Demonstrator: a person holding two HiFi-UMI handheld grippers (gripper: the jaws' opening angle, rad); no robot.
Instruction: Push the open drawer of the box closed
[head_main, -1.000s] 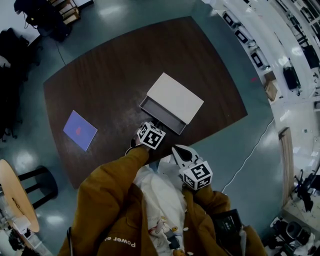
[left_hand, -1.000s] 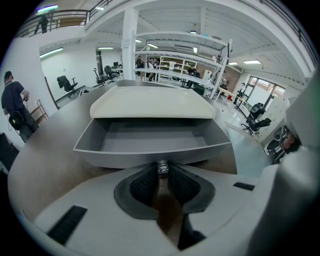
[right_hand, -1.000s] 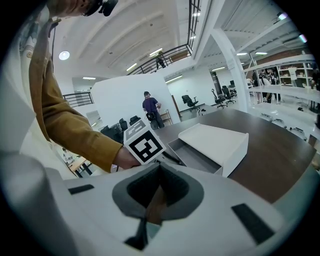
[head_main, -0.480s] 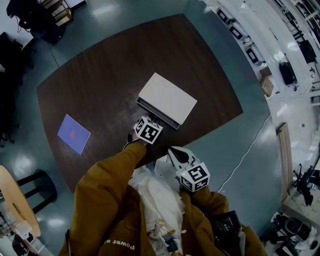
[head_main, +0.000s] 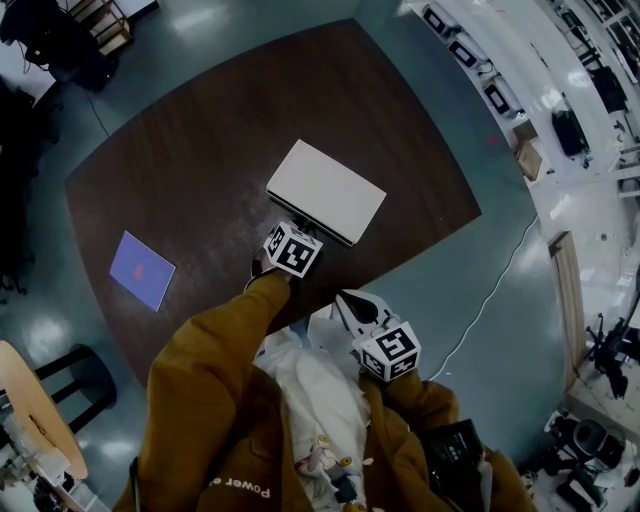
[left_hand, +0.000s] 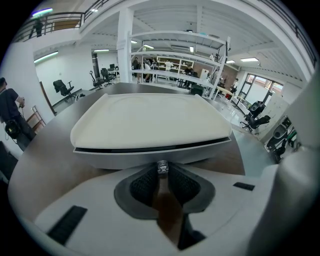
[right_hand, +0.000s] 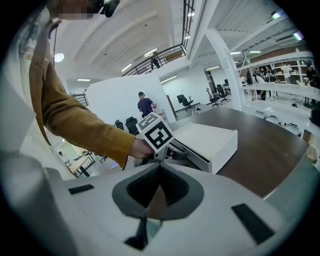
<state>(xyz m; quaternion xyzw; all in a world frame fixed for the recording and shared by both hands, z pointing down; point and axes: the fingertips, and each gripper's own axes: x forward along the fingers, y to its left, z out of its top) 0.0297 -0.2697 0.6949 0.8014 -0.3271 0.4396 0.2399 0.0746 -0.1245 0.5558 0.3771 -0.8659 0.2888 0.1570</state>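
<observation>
Glossy teal floor, white shelving, black stool.

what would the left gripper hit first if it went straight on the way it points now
The drawer front of the white box. The left gripper is closed on the drawer's small metal knob at its jaw tips, so going straight on would likely just press the drawer in.

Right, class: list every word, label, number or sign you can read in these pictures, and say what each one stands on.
"Power": white letters, upside down, on the brown jacket; what follows is unreadable.
Left marker cube and right marker cube: black-and-white square codes, no words.
Purple sheet: a reddish mark, too small to read.
White box: no print visible.
</observation>
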